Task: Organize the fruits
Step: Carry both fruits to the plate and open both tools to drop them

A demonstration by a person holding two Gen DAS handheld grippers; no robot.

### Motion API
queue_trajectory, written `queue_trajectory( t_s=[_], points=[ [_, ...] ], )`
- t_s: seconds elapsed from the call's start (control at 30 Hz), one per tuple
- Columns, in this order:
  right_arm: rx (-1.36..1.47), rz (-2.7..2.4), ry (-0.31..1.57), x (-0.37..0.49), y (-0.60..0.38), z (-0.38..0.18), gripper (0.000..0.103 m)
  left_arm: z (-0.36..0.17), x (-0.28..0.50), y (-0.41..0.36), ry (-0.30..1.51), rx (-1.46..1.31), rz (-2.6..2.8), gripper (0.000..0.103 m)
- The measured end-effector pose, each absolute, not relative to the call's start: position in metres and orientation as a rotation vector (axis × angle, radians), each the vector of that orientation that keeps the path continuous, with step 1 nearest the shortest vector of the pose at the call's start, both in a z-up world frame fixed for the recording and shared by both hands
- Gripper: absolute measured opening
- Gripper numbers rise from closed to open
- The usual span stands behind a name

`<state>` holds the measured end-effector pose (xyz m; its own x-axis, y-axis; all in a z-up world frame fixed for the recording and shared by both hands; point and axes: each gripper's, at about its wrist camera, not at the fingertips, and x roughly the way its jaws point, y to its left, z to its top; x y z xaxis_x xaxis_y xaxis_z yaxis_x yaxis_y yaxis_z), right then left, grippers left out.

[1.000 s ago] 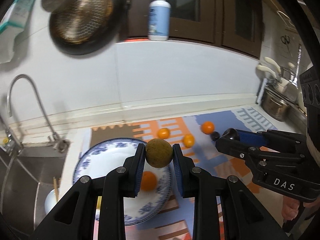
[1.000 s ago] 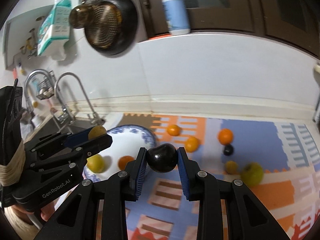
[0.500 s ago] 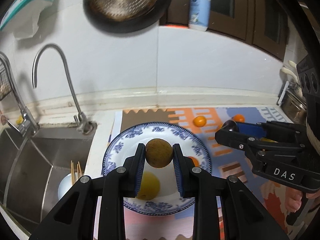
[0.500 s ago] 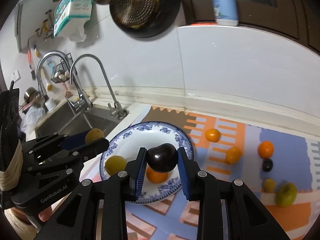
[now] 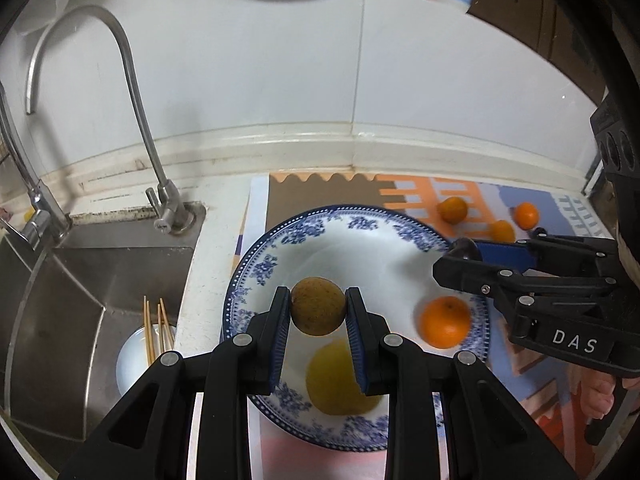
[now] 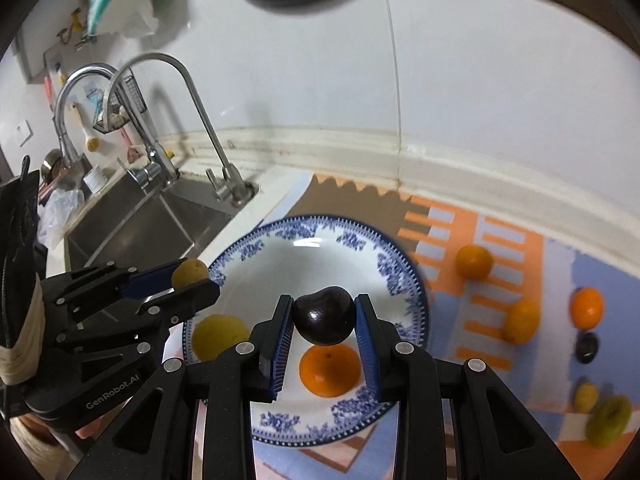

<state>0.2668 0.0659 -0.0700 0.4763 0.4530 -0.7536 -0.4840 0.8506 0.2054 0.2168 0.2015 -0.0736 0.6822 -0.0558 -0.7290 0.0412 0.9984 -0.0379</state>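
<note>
My left gripper (image 5: 318, 312) is shut on a round brown fruit (image 5: 318, 311) and holds it above the left half of a blue-and-white plate (image 5: 360, 236). My right gripper (image 6: 324, 316) is shut on a dark purple plum (image 6: 324, 314) above the same plate (image 6: 340, 236). On the plate lie an orange (image 6: 329, 372) and a yellow fruit (image 6: 218, 336); both also show in the left wrist view, the orange (image 5: 445, 321) and the yellow fruit (image 5: 340, 380). Each gripper shows in the other's view, the right (image 5: 464, 250) and the left (image 6: 192, 274).
Loose fruits lie on the patterned mat at the right: oranges (image 6: 474, 261) (image 6: 587, 307) (image 6: 520, 320), a small dark fruit (image 6: 587, 346), a small yellow one (image 6: 586, 396) and a green one (image 6: 608, 420). A steel sink (image 5: 80, 280) with a tall faucet (image 5: 132, 80) is on the left. The tiled wall is behind.
Both grippers have moved left and down over the plate with their fruits still held. The plate now fills more of both views and the loose fruits have shifted right.
</note>
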Motion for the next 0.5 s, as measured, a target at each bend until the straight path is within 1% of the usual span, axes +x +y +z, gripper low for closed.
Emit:
queue_trajectory(
  t_s=[0.23,0.4,0.47,0.5],
  points=[
    [0.0,0.574,0.998,0.288,0.071,-0.089,0.032,-0.09,0.237,0.205,0.876,-0.042,-0.062,0.027],
    [-0.002,0.564,1.02,0.293,0.073,-0.096,0.032,-0.095,0.242,0.202,0.899,-0.041,-0.074,0.028],
    [-0.001,0.562,1.019,0.293,0.073,-0.096,0.032,-0.093,0.242,0.2,0.895,-0.036,-0.077,0.03],
    [-0.002,0.561,1.019,0.293,0.072,-0.096,0.032,-0.092,0.241,0.2,0.892,-0.033,-0.078,0.033]
  ],
)
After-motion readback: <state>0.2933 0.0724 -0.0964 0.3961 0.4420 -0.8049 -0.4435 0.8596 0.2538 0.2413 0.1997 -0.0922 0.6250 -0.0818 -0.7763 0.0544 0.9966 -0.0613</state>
